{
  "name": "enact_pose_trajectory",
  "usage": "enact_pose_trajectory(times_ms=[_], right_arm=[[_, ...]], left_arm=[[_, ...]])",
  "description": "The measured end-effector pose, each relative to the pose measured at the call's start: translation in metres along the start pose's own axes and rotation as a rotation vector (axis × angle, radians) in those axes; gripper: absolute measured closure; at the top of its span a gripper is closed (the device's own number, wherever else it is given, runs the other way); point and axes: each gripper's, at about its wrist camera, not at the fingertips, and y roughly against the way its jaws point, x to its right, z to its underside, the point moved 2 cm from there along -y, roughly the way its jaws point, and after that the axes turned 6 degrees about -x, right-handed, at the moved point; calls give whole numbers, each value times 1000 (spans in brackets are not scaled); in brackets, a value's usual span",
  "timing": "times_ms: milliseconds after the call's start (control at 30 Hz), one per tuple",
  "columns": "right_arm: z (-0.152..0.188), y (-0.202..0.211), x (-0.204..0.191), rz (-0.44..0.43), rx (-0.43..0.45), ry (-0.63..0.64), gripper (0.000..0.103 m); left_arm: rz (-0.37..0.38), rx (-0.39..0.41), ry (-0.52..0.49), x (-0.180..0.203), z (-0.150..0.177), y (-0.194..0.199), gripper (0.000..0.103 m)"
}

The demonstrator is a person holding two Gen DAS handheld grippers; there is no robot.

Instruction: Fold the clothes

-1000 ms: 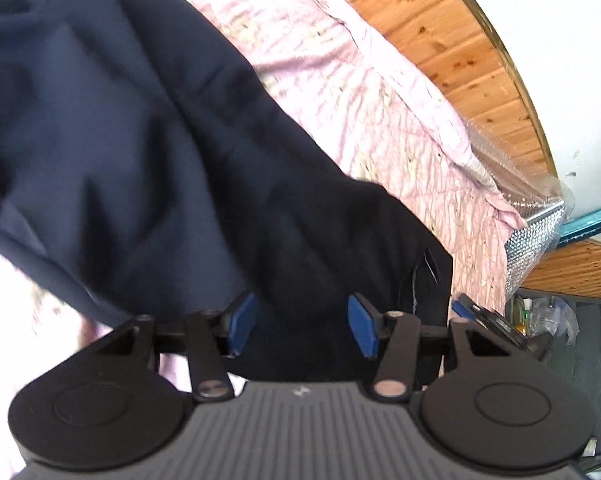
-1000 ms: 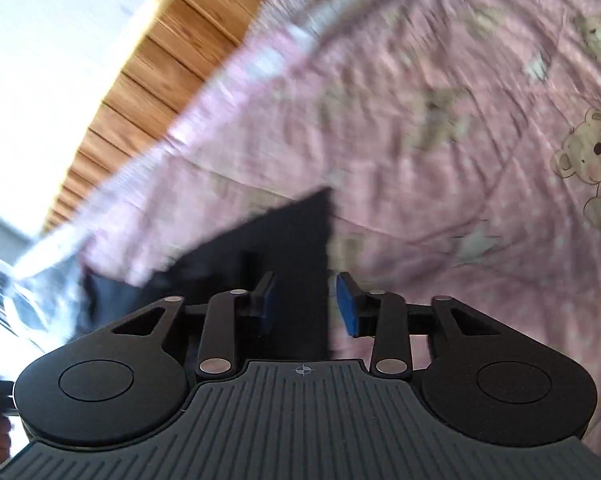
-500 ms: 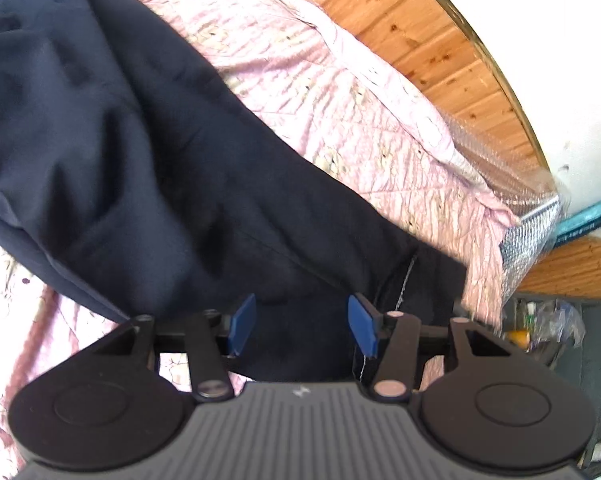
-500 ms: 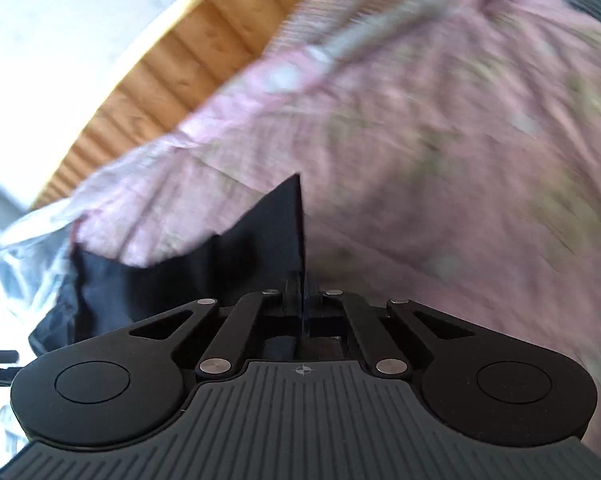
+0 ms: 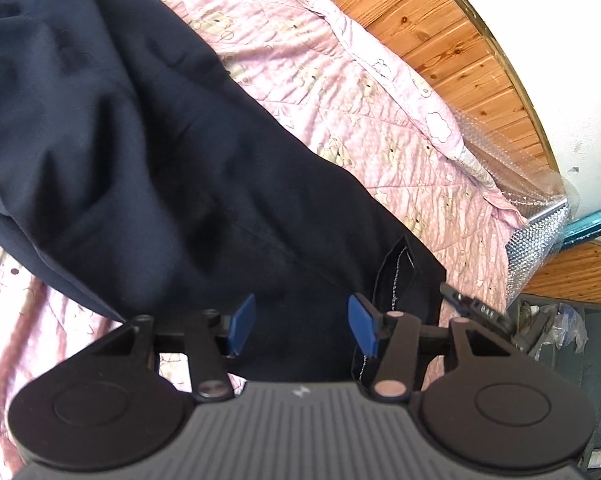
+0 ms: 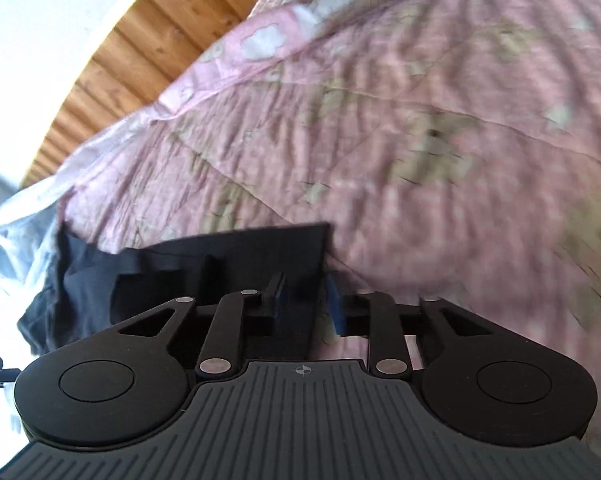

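Observation:
A dark navy garment point(image 5: 140, 140) lies spread over a pink bear-print quilt point(image 5: 360, 100). My left gripper point(image 5: 300, 324) hovers over its near end, blue pads wide apart and open, dark cloth showing beneath and between them. A hem with pale stitching point(image 5: 396, 276) sits just right of it. In the right wrist view a straight-edged corner of the same garment point(image 6: 236, 256) rests on the quilt point(image 6: 420, 120). My right gripper point(image 6: 304, 300) is at that corner, its jaws opening. The cloth's edge lies between the pads, which do not press on it.
Wooden panelling point(image 5: 440, 28) runs behind the bed under a white wall. Bubble wrap point(image 5: 540, 232) covers the bed's corner, with cluttered dark shelving point(image 5: 560, 328) below it. In the right wrist view, clear plastic point(image 6: 16, 216) hangs off the quilt's left edge.
The right gripper closed fully on the garment's corner half a second ago, and its jaws now stand apart again. The left gripper has slid a little along the garment, jaws unchanged.

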Motion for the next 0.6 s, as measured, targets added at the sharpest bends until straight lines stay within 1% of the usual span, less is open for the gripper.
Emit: enact_pose_trajectory(times_ms=[33, 100, 133, 167, 200, 233, 267, 400, 467, 533, 567, 600], right_arm=[[-7, -7, 0, -8, -13, 11, 73], [-14, -13, -6, -9, -32, 52, 67], [-17, -16, -8, -12, -43, 72, 67], [-20, -19, -11, -15, -54, 91, 71], [-22, -21, -13, -23, -63, 96, 82], [-24, -18, -16, -25, -50, 109, 103], [-25, -14, -19, -25, -35, 121, 103], [-17, 31, -18, 75, 109, 102, 103], [-13, 52, -16, 125, 175, 90, 103], [-7, 38, 11, 173, 133, 28, 103], [-5, 31, 24, 193, 115, -2, 103], [-6, 31, 26, 178, 114, -26, 103]], left_arm=[[-2, 3, 4, 0, 2, 1, 51], [-8, 8, 18, -2, 5, 2, 51], [-13, 10, 30, -4, 7, 2, 51], [-16, 9, 42, -5, 7, 1, 51], [-24, 9, 54, -7, 7, 1, 51], [-32, 9, 66, -8, 7, 0, 51], [-34, 14, 69, -9, 6, 1, 51], [-40, 60, 71, -12, 1, 12, 50], [-31, 65, 104, -19, 0, 11, 49], [-22, 38, 144, -25, -3, 3, 49], [-31, 24, 150, -24, -5, -2, 49], [-39, 11, 155, -23, -7, -7, 50]])
